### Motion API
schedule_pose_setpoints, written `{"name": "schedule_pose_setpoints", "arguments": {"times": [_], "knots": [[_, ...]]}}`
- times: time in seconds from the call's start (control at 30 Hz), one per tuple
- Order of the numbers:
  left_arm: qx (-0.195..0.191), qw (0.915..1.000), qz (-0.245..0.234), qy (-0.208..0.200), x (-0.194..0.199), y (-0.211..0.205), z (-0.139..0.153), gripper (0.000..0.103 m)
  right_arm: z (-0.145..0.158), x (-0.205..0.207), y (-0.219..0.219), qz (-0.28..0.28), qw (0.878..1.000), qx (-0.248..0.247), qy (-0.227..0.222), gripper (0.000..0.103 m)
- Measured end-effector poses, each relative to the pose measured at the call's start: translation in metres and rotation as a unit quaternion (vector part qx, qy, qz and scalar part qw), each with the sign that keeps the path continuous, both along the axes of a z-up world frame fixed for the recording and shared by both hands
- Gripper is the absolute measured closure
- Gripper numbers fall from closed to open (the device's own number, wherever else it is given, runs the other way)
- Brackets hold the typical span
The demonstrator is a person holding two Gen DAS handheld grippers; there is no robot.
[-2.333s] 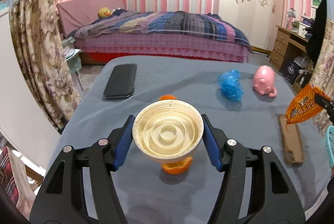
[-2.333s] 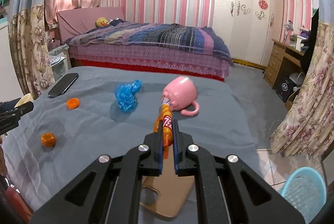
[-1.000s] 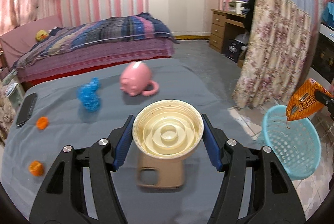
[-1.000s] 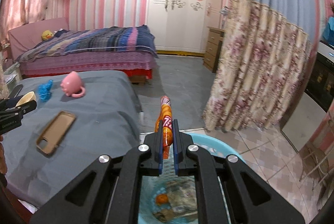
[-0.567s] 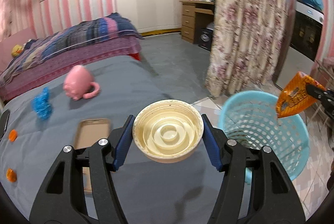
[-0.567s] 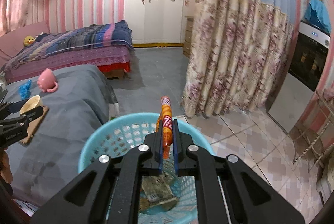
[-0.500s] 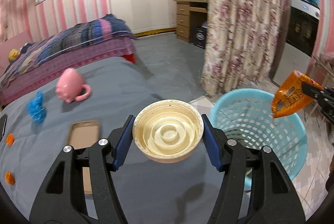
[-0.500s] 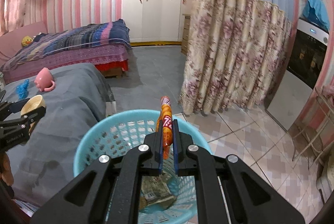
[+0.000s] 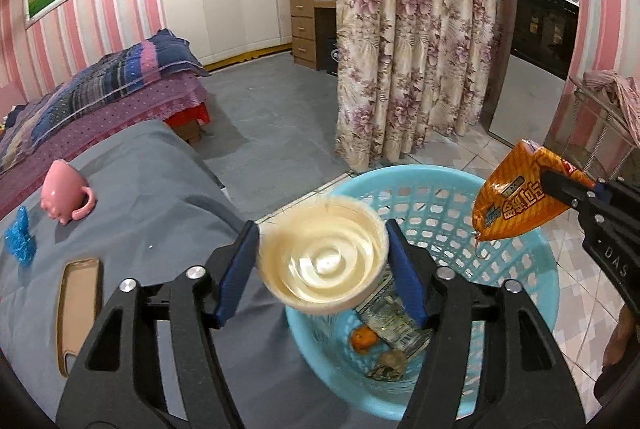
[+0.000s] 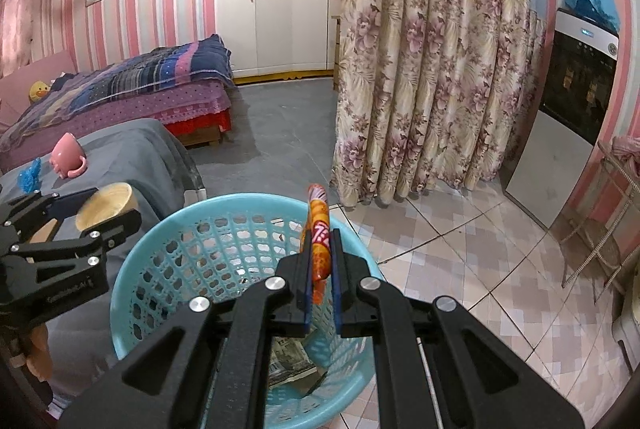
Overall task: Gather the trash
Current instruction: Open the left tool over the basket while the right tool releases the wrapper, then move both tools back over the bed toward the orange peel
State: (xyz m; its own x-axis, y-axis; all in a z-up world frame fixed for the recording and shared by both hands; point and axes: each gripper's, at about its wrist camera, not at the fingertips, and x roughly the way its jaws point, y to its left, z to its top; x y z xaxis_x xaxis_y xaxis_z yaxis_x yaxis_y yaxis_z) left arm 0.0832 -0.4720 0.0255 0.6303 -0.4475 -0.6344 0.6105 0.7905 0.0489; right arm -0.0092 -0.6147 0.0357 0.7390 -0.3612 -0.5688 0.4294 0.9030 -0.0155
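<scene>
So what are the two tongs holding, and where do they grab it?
The right tongs pinch the orange snack bag by one end. The left tongs have just opened, letting the blurred cream cup go.

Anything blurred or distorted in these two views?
Left wrist view: the cream cup between the left gripper pads is motion-smeared, the rest sharp. Right wrist view: sharp throughout, snack wrapper crisp. Both show fisheye bending and dark corners.
</scene>
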Motion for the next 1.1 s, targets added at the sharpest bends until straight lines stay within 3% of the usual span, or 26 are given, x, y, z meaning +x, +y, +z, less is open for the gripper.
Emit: {"name": "schedule_pose_setpoints", "arguments": {"times": [0.03, 0.1, 0.3, 0.6, 0.63, 0.67, 0.73, 0.8, 0.87, 0.93, 1.1], "knots": [[0.000, 1.0000, 0.002, -0.004, 0.001, 0.001, 0.002, 0.024, 0.000, 0.000, 0.000, 0.000, 1.000, 0.000, 0.001, 0.096], [-0.004, 0.9999, 0.005, -0.014, 0.001, 0.003, 0.006, 0.018, -0.001, 0.001, 0.000, 0.000, 1.000, -0.001, 0.003, 0.096], [-0.003, 0.9993, 0.031, -0.020, 0.011, 0.029, 0.009, 0.015, -0.004, 0.004, 0.005, 0.000, 1.000, 0.005, 0.003, 0.096], [-0.012, 0.9951, 0.095, -0.025, 0.025, 0.098, 0.018, 0.010, -0.014, 0.018, 0.020, -0.007, 1.000, 0.018, 0.002, 0.093], [-0.012, 0.9944, 0.102, -0.026, 0.026, 0.107, 0.020, 0.010, -0.015, 0.019, 0.021, -0.009, 1.000, 0.018, 0.002, 0.082], [-0.012, 0.9936, 0.109, -0.028, 0.027, 0.115, 0.021, 0.010, -0.017, 0.022, 0.024, -0.008, 1.000, 0.023, 0.002, 0.062], [-0.014, 0.9919, 0.122, -0.031, 0.029, 0.130, 0.025, 0.009, -0.018, 0.024, 0.026, -0.008, 1.000, 0.024, 0.002, 0.043], [-0.020, 0.9899, 0.137, -0.031, 0.030, 0.149, 0.031, 0.008, -0.022, 0.029, 0.033, -0.006, 1.000, 0.019, 0.013, 0.040], [-0.024, 0.9882, 0.148, -0.033, 0.030, 0.164, 0.035, 0.008, -0.027, 0.032, 0.039, -0.007, 1.000, 0.015, 0.019, 0.021], [-0.028, 0.9863, 0.158, -0.037, 0.029, 0.181, 0.038, 0.007, -0.030, 0.033, 0.046, -0.010, 1.000, 0.008, 0.021, 0.013], [-0.032, 0.9811, 0.186, -0.043, 0.029, 0.225, 0.047, 0.006, -0.025, 0.042, 0.072, -0.006, 1.000, -0.013, 0.020, 0.008]]}}
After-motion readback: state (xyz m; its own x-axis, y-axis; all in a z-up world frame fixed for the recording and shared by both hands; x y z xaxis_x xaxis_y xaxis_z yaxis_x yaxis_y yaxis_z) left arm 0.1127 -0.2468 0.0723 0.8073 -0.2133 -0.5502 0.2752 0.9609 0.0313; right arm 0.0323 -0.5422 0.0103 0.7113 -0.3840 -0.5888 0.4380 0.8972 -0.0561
